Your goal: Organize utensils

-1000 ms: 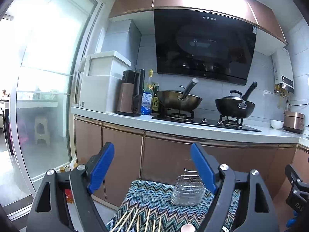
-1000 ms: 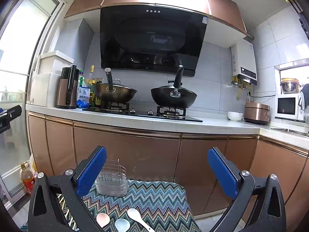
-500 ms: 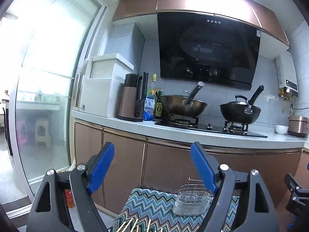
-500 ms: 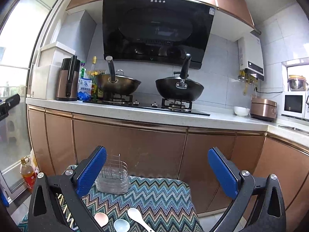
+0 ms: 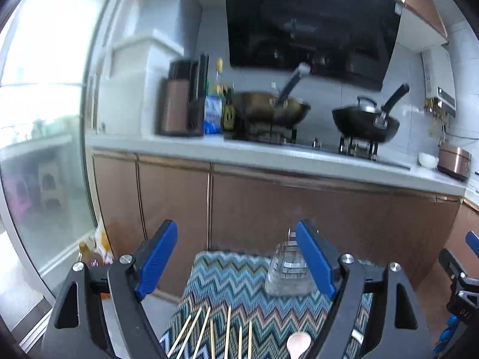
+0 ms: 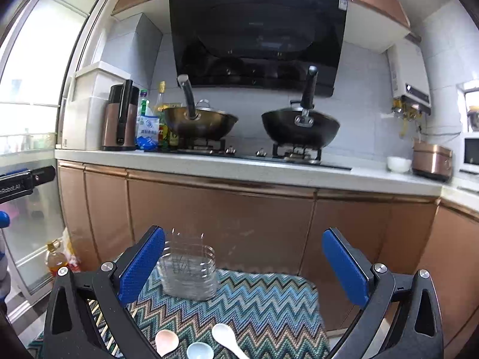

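Observation:
A clear utensil holder (image 6: 188, 272) with a wire insert stands at the far end of a zigzag-patterned mat (image 6: 263, 308); it also shows in the left wrist view (image 5: 286, 272). Several wooden chopsticks (image 5: 209, 333) lie on the mat's near left. A pink spoon (image 6: 166, 341), a light blue spoon (image 6: 200, 350) and a white spoon (image 6: 227, 336) lie at the near edge. My left gripper (image 5: 238, 266) is open and empty above the chopsticks. My right gripper (image 6: 244, 269) is open and empty above the spoons.
Brown kitchen cabinets (image 6: 224, 218) and a white counter (image 6: 239, 169) stand behind the mat, with two woks (image 6: 301, 125) on the stove. An oil bottle (image 6: 55, 261) stands on the floor at the left by the glass door (image 5: 39, 149).
Both views have tilted down and moved closer to the mat; more of the chopsticks and spoons show. Both grippers stay open.

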